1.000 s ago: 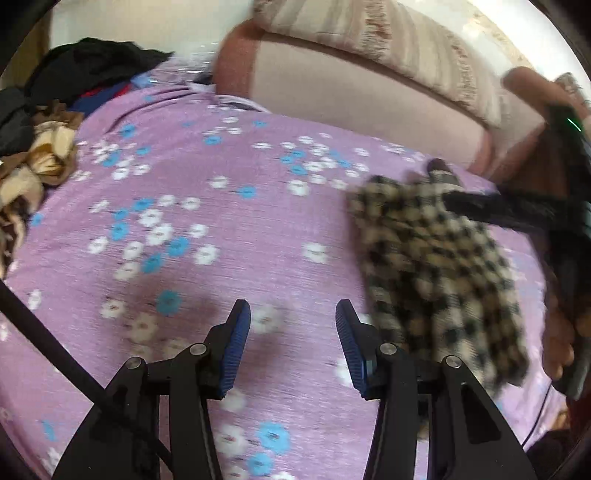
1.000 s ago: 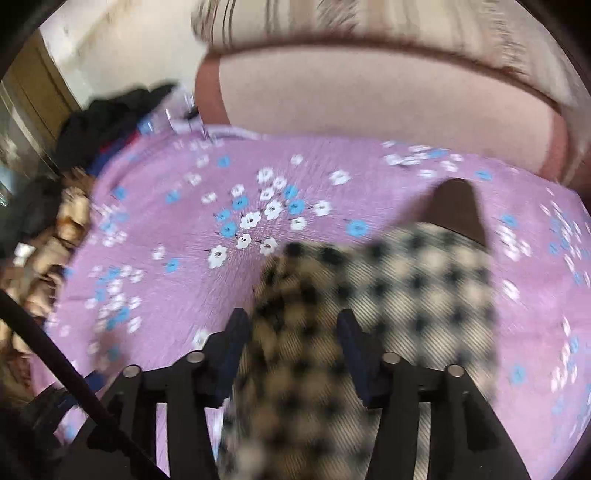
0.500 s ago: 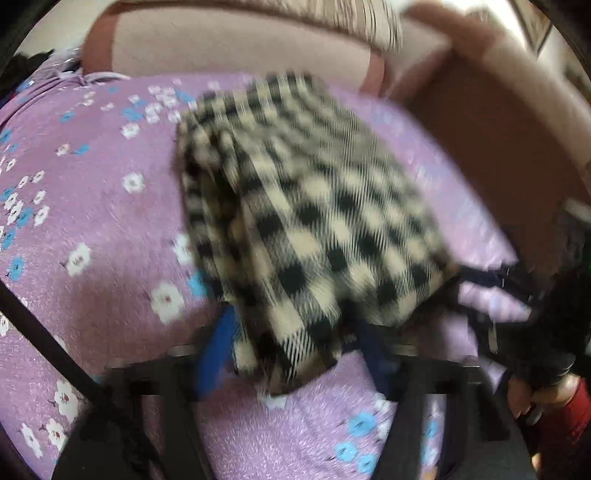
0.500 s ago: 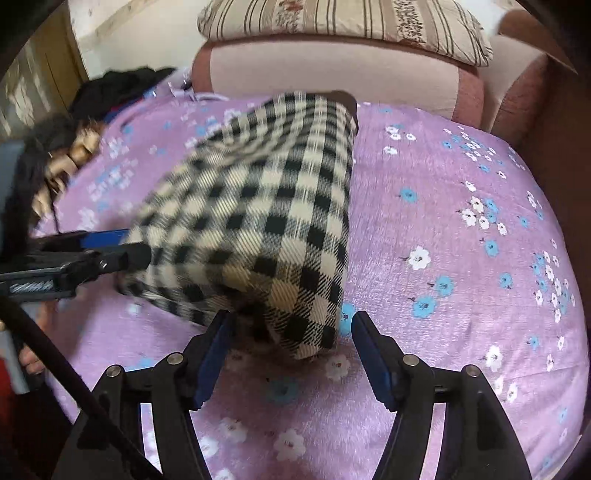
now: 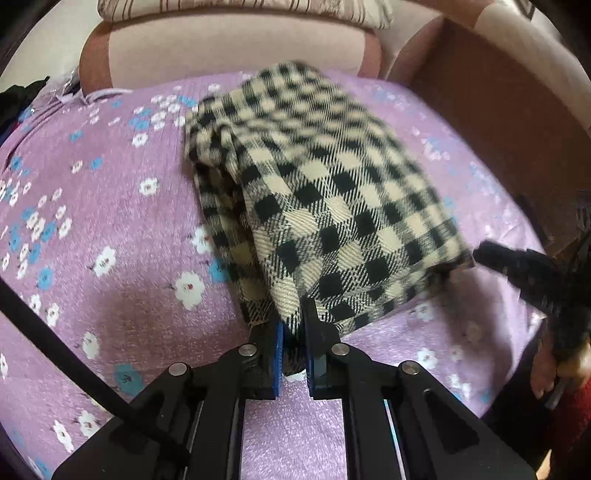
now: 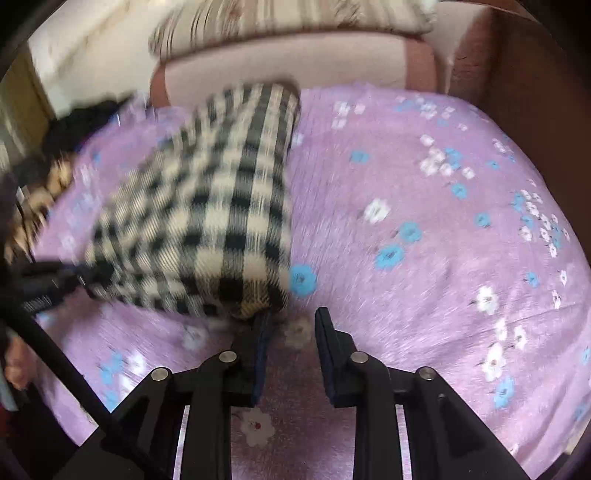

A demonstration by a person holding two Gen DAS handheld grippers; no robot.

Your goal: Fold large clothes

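A folded black-and-cream checked garment [image 5: 325,192] lies on the purple flowered bedsheet [image 5: 110,206]. My left gripper [image 5: 293,325] is shut on the garment's near edge, with cloth between the blue pads. In the right wrist view, which is blurred, the garment [image 6: 207,218] sits left of centre. My right gripper [image 6: 291,325] is partly open with a gap between the fingers, just beyond the garment's near right corner, and holds nothing. The right gripper also shows in the left wrist view [image 5: 517,269] at the garment's right corner.
A pink headboard cushion [image 5: 229,48] and a striped pillow [image 6: 295,18] stand at the back. A brown wooden side [image 5: 498,96] runs along the right. A pile of dark and patterned clothes [image 6: 48,155] lies at the far left of the bed.
My left gripper has closed on the garment's near edge. My right gripper has narrowed and shifted to the right of the garment's corner. The garment has moved slightly.
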